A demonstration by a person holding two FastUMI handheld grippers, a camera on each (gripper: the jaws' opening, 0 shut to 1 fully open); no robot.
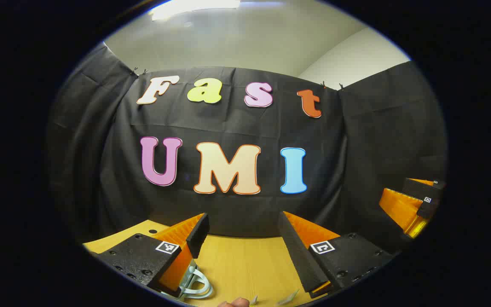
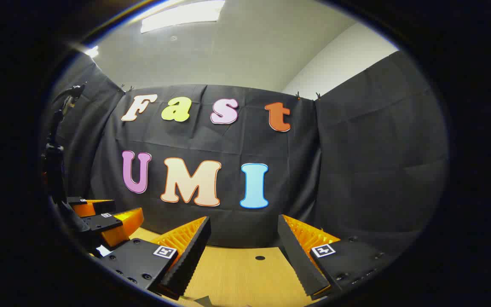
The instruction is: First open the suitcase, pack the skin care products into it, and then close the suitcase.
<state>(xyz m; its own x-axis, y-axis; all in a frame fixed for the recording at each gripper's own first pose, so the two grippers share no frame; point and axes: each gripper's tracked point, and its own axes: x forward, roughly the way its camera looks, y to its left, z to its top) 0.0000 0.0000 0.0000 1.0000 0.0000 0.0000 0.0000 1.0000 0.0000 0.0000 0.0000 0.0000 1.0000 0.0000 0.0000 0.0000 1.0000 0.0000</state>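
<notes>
Metal handle (image 1: 195, 285) beside left gripper (image 1: 242, 228)

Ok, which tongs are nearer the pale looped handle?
Left. The left tongs have one finger right over the pale looped handle; the right tongs are well off to the side.

Bright ceiling light (image 2: 181, 15) glares overhead; both views are sharp centrally, with fisheye bending at the edges.
</notes>
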